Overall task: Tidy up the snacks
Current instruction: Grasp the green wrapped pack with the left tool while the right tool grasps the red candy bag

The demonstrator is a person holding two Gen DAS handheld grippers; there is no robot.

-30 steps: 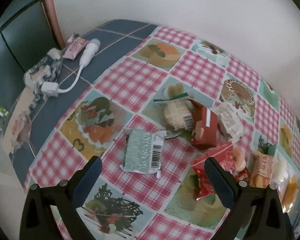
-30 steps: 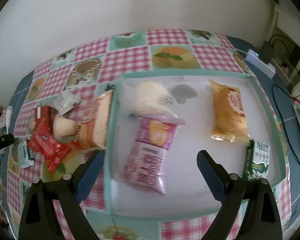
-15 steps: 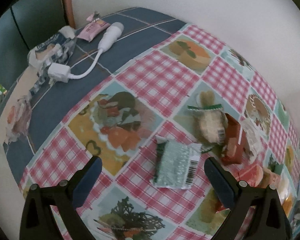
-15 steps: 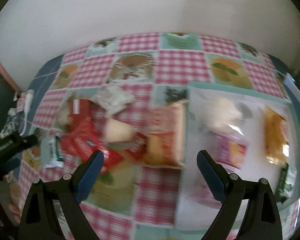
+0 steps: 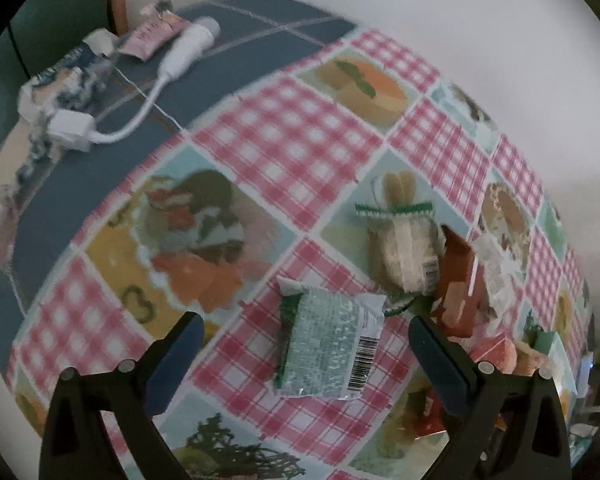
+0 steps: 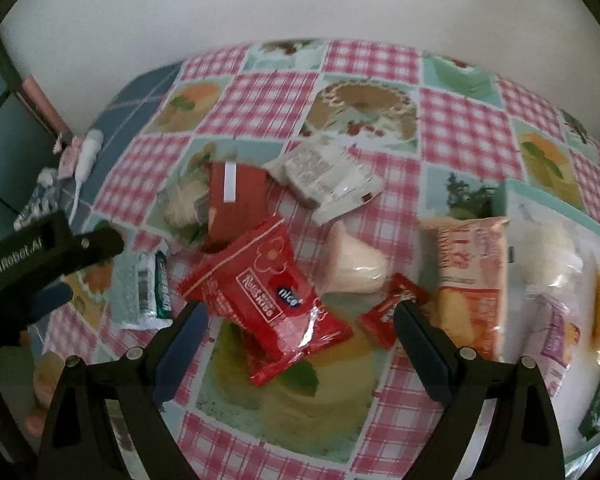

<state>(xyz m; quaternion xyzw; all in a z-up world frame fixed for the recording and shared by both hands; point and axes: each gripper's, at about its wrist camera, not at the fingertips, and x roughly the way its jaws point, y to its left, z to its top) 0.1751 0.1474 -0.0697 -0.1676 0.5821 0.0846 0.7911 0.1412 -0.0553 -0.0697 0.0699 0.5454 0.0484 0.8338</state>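
Two claws gape wide, empty: green packet lies lengthwise between left claw fingers.

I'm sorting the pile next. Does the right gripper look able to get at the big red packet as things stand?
Probably yes. The right gripper has its jaws wide open, and the red packet lies between them on top of the pile, nothing covering it. A smaller red packet lies close beside it and might get nudged.
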